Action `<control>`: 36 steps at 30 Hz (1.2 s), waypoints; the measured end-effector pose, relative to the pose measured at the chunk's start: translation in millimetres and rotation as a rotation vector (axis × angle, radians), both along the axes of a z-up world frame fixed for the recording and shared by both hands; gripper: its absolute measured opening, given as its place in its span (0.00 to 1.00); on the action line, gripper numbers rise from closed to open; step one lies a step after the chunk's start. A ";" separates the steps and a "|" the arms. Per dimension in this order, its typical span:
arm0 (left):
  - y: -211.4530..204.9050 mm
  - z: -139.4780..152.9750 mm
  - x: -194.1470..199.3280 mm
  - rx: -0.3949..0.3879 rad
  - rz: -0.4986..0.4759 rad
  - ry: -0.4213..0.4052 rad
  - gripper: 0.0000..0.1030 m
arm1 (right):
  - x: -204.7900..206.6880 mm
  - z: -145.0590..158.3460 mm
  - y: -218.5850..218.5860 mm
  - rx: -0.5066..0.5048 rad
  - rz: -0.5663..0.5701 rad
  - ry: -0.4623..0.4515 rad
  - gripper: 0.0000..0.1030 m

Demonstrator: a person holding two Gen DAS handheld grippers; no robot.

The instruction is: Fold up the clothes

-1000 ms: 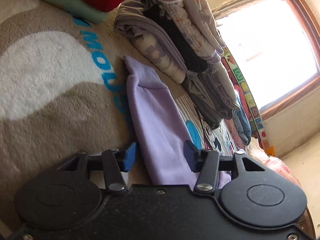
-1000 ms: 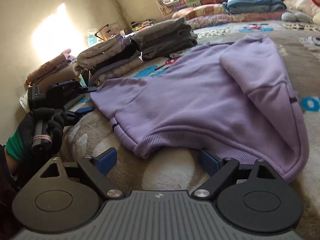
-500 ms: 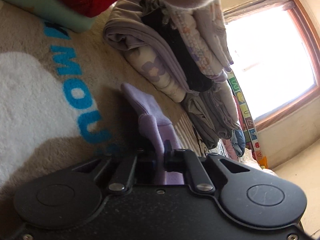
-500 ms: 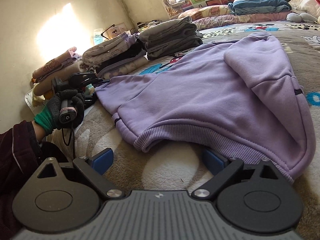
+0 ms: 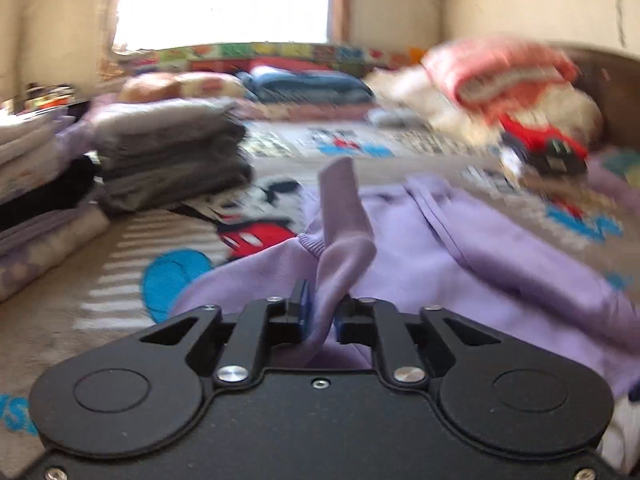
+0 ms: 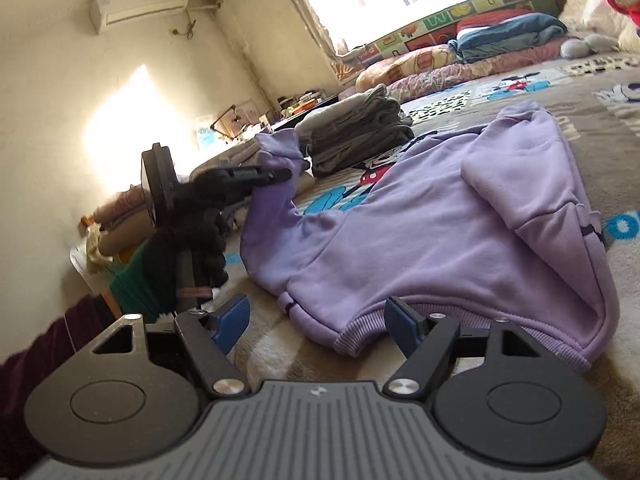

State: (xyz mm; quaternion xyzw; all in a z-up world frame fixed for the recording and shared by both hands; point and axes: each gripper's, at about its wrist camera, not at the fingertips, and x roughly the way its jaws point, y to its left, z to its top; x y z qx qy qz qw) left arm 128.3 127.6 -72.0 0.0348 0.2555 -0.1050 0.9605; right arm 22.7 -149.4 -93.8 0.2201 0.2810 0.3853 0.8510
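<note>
A lilac sweatshirt (image 6: 440, 240) lies spread on the cartoon-print blanket (image 6: 600, 92). My left gripper (image 5: 322, 312) has one sleeve (image 5: 344, 216) between its blue pads, and its jaws are opening. Seen from the right wrist, the left gripper (image 6: 288, 172) holds that sleeve (image 6: 276, 148) lifted off the bed, above the sweatshirt's left edge. My right gripper (image 6: 318, 320) sits low at the ribbed hem (image 6: 360, 332). Its jaws are closing, with the hem between the fingers and neither pad touching it. The sweatshirt's body (image 5: 460, 272) stretches away to the right in the left wrist view.
A stack of folded grey clothes (image 6: 360, 136) stands just beyond the sweatshirt, with more folded piles (image 5: 36, 200) to its left. Pillows and bedding (image 6: 508, 32) line the window wall. Plush toys (image 5: 512, 92) lie at the far right. A gloved hand (image 6: 200, 216) holds the left gripper.
The left gripper closed on the sleeve, rolled upright and carried it up off the blanket towards the sweatshirt's body. The right gripper's jaws narrowed around the hem.
</note>
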 end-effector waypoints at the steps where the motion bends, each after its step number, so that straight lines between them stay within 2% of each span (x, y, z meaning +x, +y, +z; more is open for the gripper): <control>1: -7.8 -6.5 -2.8 0.017 -0.056 0.026 0.46 | 3.6 0.1 -2.9 0.035 -0.019 0.025 0.73; 3: -5.7 -5.6 -12.4 -0.031 -0.133 0.041 0.47 | 17.5 -4.8 -5.7 0.098 -0.066 0.096 0.73; 5: 11.8 8.5 -24.9 -0.109 -0.137 -0.001 0.47 | 32.2 -9.7 -4.7 0.145 -0.102 0.165 0.73; 7: 36.7 18.9 -37.7 -0.209 -0.080 -0.055 0.47 | 44.8 -11.0 3.1 0.156 -0.116 0.205 0.73; 10: 72.7 24.9 -52.7 -0.337 0.057 -0.112 0.47 | 65.3 -12.9 23.3 0.186 -0.123 0.267 0.73; 12: 89.2 23.4 -51.3 -0.379 0.159 -0.126 0.47 | 81.4 -16.5 39.4 0.201 -0.132 0.321 0.74; 14: 100.1 20.2 -51.2 -0.422 0.213 -0.123 0.47 | 96.6 -21.4 58.1 0.197 -0.148 0.377 0.74; 17: 111.3 18.4 -56.0 -0.477 0.232 -0.124 0.47 | 116.4 -29.9 82.5 0.200 -0.183 0.450 0.74; 20: 117.0 19.4 -58.8 -0.491 0.227 -0.123 0.47 | 130.8 -33.4 98.1 0.243 -0.225 0.487 0.80; 24: 120.6 19.2 -59.1 -0.492 0.219 -0.127 0.47 | 148.2 -30.4 120.5 0.264 -0.251 0.516 0.80; 26: 122.5 19.3 -59.7 -0.498 0.214 -0.132 0.47 | 154.8 -29.9 131.1 0.233 -0.269 0.520 0.78; 29: 125.9 19.9 -59.9 -0.512 0.213 -0.141 0.47 | 151.9 -35.3 141.1 0.267 -0.290 0.532 0.74; 32: 129.3 19.0 -59.5 -0.529 0.213 -0.141 0.47 | 149.3 -38.4 149.3 0.295 -0.323 0.521 0.67; 34: 130.5 17.6 -59.0 -0.530 0.214 -0.137 0.47 | 150.8 -42.7 149.1 0.327 -0.383 0.512 0.57; 36: 131.7 16.2 -58.4 -0.531 0.215 -0.133 0.47 | 155.3 -47.4 149.0 0.349 -0.413 0.499 0.53</control>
